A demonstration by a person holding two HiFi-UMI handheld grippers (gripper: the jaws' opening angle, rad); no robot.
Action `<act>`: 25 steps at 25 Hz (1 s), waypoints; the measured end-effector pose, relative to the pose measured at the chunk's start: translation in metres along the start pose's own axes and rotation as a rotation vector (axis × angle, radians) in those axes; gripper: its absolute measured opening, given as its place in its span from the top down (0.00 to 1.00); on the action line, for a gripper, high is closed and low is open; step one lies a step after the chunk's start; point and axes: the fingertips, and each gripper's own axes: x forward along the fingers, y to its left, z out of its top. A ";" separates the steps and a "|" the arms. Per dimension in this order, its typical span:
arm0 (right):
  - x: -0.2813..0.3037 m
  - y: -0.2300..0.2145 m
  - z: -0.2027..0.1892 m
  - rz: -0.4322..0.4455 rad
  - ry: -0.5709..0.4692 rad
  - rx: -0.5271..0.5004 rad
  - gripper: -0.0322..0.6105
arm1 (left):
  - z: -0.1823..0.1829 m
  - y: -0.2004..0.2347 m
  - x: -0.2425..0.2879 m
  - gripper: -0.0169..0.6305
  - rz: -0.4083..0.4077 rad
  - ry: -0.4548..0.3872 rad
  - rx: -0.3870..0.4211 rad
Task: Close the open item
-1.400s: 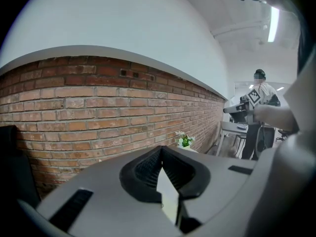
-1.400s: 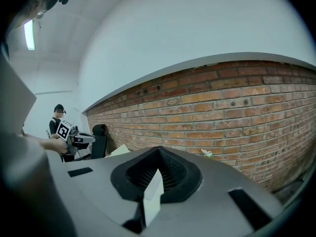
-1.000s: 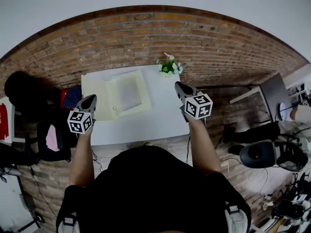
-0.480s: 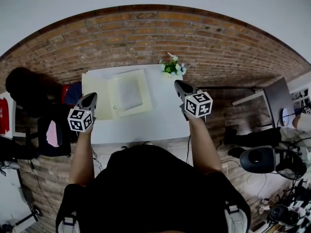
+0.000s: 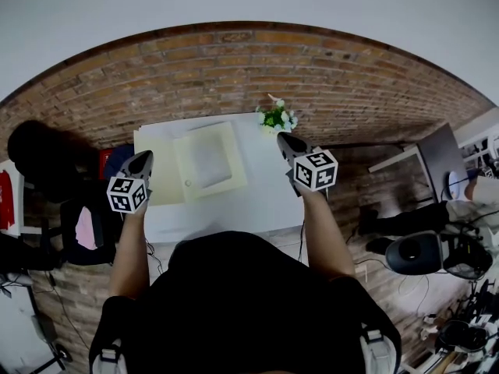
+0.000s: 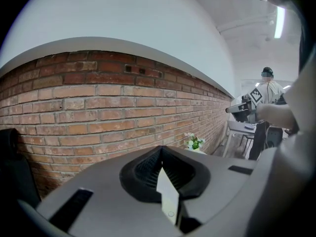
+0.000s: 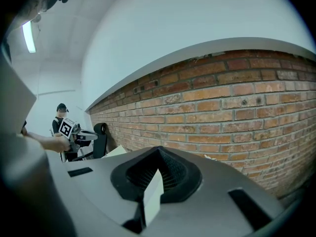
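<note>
approach, both grippers shut and empty
your left gripper [image 5: 145, 157] and right gripper [image 5: 281, 139] have edged nearer the table [image 5: 257, 195] over the last second; the folder [image 5: 207, 160] lies open on it between them, untouched, so closing hasn't begun.

light: even, dimmish | edges: fisheye-bent, dark | sharpness: perhaps soft

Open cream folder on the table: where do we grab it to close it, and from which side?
Likely the left flap, at its free outer edge, approached from the table's left by the left gripper. The folder lies flat, opened leftwards, so that edge should swing over.
</note>
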 end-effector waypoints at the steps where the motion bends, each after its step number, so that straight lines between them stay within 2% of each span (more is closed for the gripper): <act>1: 0.002 0.001 0.003 -0.006 -0.003 0.001 0.92 | 0.003 0.005 0.001 0.96 -0.004 -0.004 0.002; 9: 0.016 0.018 0.019 -0.034 -0.026 0.012 0.92 | 0.010 0.042 0.000 0.96 -0.026 -0.009 0.017; 14: 0.027 0.035 0.020 -0.046 -0.026 0.015 0.92 | 0.003 0.067 -0.011 0.96 -0.026 -0.009 0.010; 25: 0.045 0.059 0.021 -0.032 -0.003 0.008 0.92 | -0.015 0.091 -0.024 0.96 -0.017 0.004 -0.004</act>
